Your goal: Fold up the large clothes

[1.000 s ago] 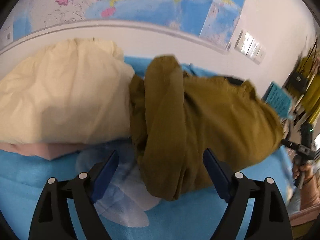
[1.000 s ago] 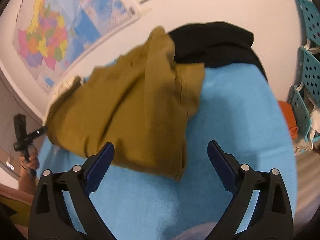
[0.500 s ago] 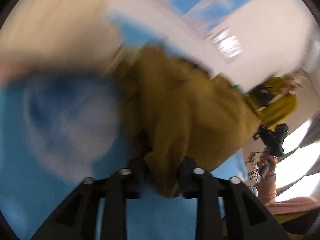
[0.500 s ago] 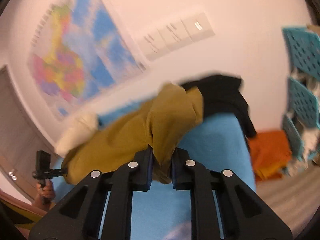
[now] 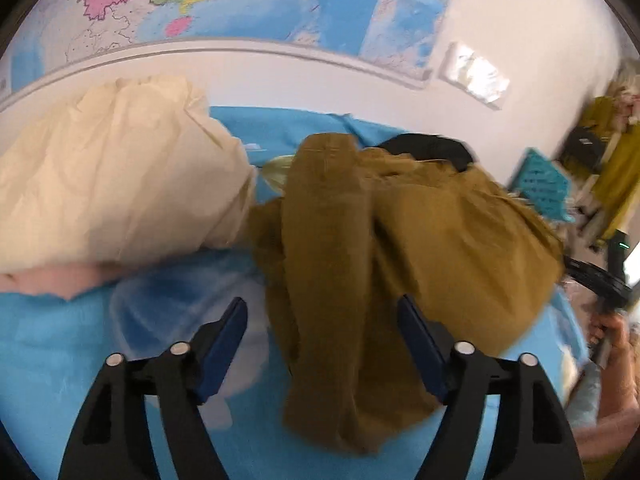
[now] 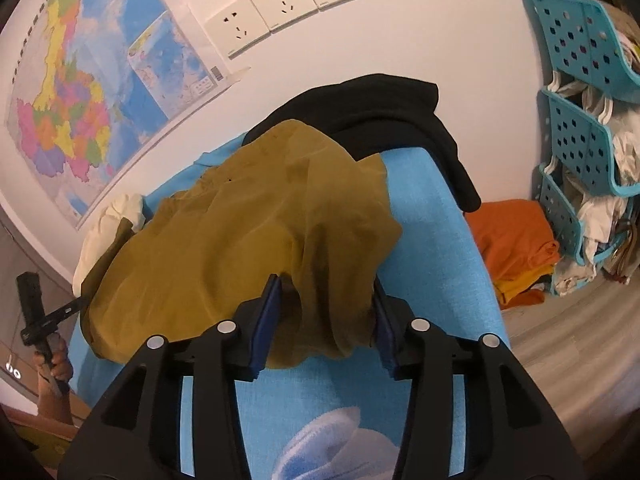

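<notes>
A crumpled olive-brown garment [image 5: 384,248] lay heaped on the counter covered with a bright blue cloth [image 5: 48,352], filling the centre of the left wrist view and the middle left of the right wrist view.

The left gripper [image 5: 322,344] sat at the bottom of its frame with its blue-padded fingers [image 5: 224,340] apart and opening. A hanging fold of the olive garment lay between them, but the pads did not press on it.

The right gripper [image 6: 326,320] sat at the bottom centre of its frame, its fingers [image 6: 266,320] likewise opening. A bunched edge of the garment drooped between them, loose on the left side; on the right side the cloth reached the pad, and whether it merely brushed it could not be told.

A cream-coloured puffy fabric bundle [image 5: 116,184] lay to the left of the olive garment in the left wrist view, touching it. A black garment [image 6: 384,120] lay behind the olive one at the counter's far edge, against the white wall. A colourful wall map [image 6: 80,92] hung at upper left of the right wrist view, with white wall sockets [image 6: 280,12] at top centre. Turquoise perforated plastic baskets [image 6: 580,100] stood stacked at the right, with folded orange fabric [image 6: 512,240] beside them.
</notes>
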A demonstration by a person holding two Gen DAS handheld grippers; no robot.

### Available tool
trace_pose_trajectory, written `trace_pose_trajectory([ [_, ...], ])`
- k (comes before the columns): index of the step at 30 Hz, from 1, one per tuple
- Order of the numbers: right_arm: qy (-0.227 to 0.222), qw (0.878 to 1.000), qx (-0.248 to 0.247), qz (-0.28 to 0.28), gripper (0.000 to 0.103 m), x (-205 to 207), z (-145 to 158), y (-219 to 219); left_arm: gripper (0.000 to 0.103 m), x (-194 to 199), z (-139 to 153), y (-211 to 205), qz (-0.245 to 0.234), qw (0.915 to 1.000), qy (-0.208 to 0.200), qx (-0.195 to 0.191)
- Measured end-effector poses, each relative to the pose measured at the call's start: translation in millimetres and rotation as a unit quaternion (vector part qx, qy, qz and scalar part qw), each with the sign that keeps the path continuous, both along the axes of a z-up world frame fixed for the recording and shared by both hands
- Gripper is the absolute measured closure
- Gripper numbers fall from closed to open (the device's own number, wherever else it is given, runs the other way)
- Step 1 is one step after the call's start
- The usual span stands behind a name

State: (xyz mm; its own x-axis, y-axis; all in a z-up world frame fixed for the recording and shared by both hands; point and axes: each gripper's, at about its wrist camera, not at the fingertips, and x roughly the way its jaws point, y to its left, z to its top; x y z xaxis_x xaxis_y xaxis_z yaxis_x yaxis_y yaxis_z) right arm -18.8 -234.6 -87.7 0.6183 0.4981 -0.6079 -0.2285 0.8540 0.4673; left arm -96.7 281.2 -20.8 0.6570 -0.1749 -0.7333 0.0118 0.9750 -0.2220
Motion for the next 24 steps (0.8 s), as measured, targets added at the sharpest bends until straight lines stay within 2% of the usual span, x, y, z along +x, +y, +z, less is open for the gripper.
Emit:
trace_pose_trajectory([
  [1, 0.001, 1.000, 0.002, 0.000, 0.063, 3, -4, -3, 0.060, 9, -2, 3, 0.007, 0.9999, 0.008, -0.004],
  [2, 0.002, 1.000, 0.003, -0.001, 0.067, 5, -5, -3, 0.083, 17, -6, 9, 0.014, 0.9994, 0.022, -0.022],
  [3, 0.002, 1.000, 0.004, -0.004, 0.069, 5, -6, -4, 0.092, 23, -14, 26, 0.038, 0.9961, 0.046, -0.065],
  [5, 0.008, 1.000, 0.024, -0.007, 0.069, 6, -8, -10, 0.093, 16, -22, 61, 0.084, 0.9856, 0.056, -0.136],
  [6, 0.012, 1.000, 0.028, -0.008, 0.069, 7, -10, -11, 0.089, 9, -28, 79, 0.118, 0.9793, 0.062, -0.152],
  [8, 0.015, 1.000, 0.023, -0.006, 0.069, 7, -9, -11, 0.076, -6, -41, 106, 0.157, 0.9631, 0.075, -0.205],
  [9, 0.014, 1.000, 0.018, -0.005, 0.066, 7, -7, -11, 0.075, -12, -43, 111, 0.165, 0.9611, 0.075, -0.209],
  [11, 0.008, 1.000, 0.006, -0.005, 0.066, 6, 1, -10, 0.070, -21, -30, 101, 0.158, 0.9738, 0.064, -0.151],
  [12, -0.001, 1.000, -0.002, -0.009, 0.063, 4, 7, -9, 0.065, -23, -22, 94, 0.155, 0.9786, 0.057, -0.122],
  [13, -0.008, 1.000, -0.007, -0.014, 0.057, 3, 12, -9, 0.061, -23, -11, 84, 0.146, 0.9840, 0.045, -0.092],
  [15, -0.030, 0.999, -0.014, -0.037, 0.050, 1, 23, -12, 0.050, -21, 9, 68, 0.110, 0.9910, 0.013, -0.076],
  [16, -0.044, 0.998, -0.018, -0.047, 0.050, 0, 30, -14, 0.048, -17, 21, 58, 0.092, 0.9937, -0.005, -0.064],
  [18, -0.062, 0.997, -0.024, -0.044, 0.048, 3, 39, -9, 0.045, -5, 33, 41, 0.070, 0.9968, -0.023, -0.032],
  [20, -0.070, 0.996, -0.048, -0.018, 0.048, 15, 46, 11, 0.044, 12, 37, 24, 0.051, 0.9984, -0.024, -0.005],
  [22, -0.071, 0.996, -0.055, 0.017, 0.050, 28, 47, 30, 0.044, 33, 31, 16, 0.031, 0.9995, -0.008, -0.005],
  [24, -0.061, 0.996, -0.053, 0.043, 0.050, 51, 44, 50, 0.044, 48, 18, 14, 0.041, 0.9990, 0.016, 0.003],
])
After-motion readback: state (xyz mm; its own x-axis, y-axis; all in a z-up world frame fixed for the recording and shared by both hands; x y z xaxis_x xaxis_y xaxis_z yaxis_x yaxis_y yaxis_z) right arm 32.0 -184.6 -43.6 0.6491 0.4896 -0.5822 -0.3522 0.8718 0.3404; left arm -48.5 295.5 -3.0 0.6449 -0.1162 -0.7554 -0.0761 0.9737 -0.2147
